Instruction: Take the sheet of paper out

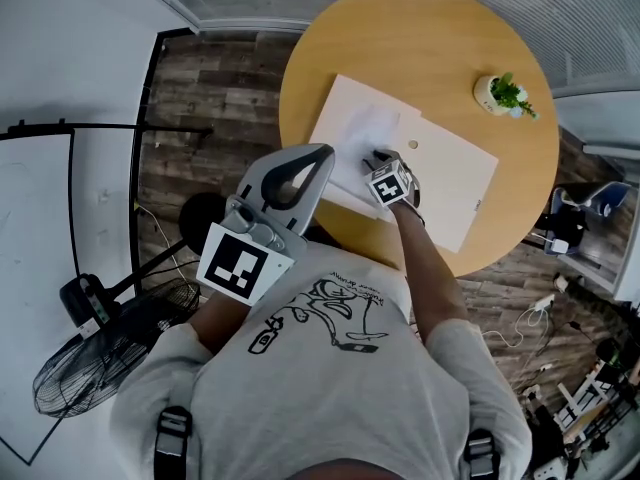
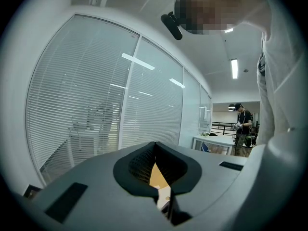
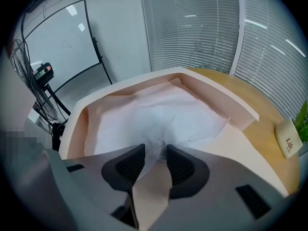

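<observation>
The paper [image 1: 365, 128] lies crumpled in the open box [image 1: 455, 173], on the 9 o'clock side of the tabletop [image 1: 420, 38]. It has not been taken out yet. The right claw [image 1: 376, 160] points steeply down into the box and is released, its pads apart. In the right gripper view a raised crinkle of the paper [image 3: 154, 114] stands between the tips of that claw [image 3: 155, 149], but nothing presses on it. The left claw [image 1: 322, 153] is held up near the person's chest at 7 o'clock, well apart from the box. It is clenched on nothing, and the left gripper view shows its tips [image 2: 155, 146] meeting with only blinds and glass beyond.

The main risk is probably a poor bite:
- **Tearing or slipping.** The paper looks thin and soft, so a pinch on that small ridge alone may tear it or let it slip as it is lifted.
- **Catching the box floor.** If the claw closes too low it may catch the floor of the box along with the paper.
- **The box moving.** Nothing steadies the box. If the paper drags on the wall [image 3: 226, 102], a pull may slide or tip the box towards the 7 o'clock edge.
- **The plant.** The plant [image 1: 503, 94] at 2 o'clock stands well clear and looks safe.
</observation>
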Tool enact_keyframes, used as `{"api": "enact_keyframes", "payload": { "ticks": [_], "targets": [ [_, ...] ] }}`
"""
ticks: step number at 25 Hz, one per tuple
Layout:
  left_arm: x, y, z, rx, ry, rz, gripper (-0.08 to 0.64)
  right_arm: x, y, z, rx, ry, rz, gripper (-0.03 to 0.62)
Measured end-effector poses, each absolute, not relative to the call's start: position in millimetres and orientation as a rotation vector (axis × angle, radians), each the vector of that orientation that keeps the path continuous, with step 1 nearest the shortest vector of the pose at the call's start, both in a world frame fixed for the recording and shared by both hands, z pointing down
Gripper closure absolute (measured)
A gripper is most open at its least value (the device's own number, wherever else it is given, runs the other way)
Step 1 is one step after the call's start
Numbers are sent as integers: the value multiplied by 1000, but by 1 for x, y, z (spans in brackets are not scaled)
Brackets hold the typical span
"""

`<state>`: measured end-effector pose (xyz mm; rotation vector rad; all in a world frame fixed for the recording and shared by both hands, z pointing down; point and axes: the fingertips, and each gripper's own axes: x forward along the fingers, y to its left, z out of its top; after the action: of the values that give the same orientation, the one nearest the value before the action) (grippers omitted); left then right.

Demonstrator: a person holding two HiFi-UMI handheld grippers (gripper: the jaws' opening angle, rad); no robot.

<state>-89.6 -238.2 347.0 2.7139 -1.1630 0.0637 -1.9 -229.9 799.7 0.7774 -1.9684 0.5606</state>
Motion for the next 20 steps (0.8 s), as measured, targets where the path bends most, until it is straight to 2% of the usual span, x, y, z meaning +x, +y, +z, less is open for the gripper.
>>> {"api": "enact_keyframes", "payload": {
  "ticks": [3,12,13,20],
  "targets": [
    [-90,-238,349,2711,-1164,64,540,-2,-230,800,776,-1968,555,447],
    [-93,-233,347,2708,-1172,55,540,-10,-225,800,772,-1966,533,548],
    [-93,-232,347,2709,-1172,55,540,-9,-225,800,777,-1962,537,578],
    [-87,-225,343,2713,-1172,50,540,-2,-221,793,813,-1963,557,584]
  ]
}}
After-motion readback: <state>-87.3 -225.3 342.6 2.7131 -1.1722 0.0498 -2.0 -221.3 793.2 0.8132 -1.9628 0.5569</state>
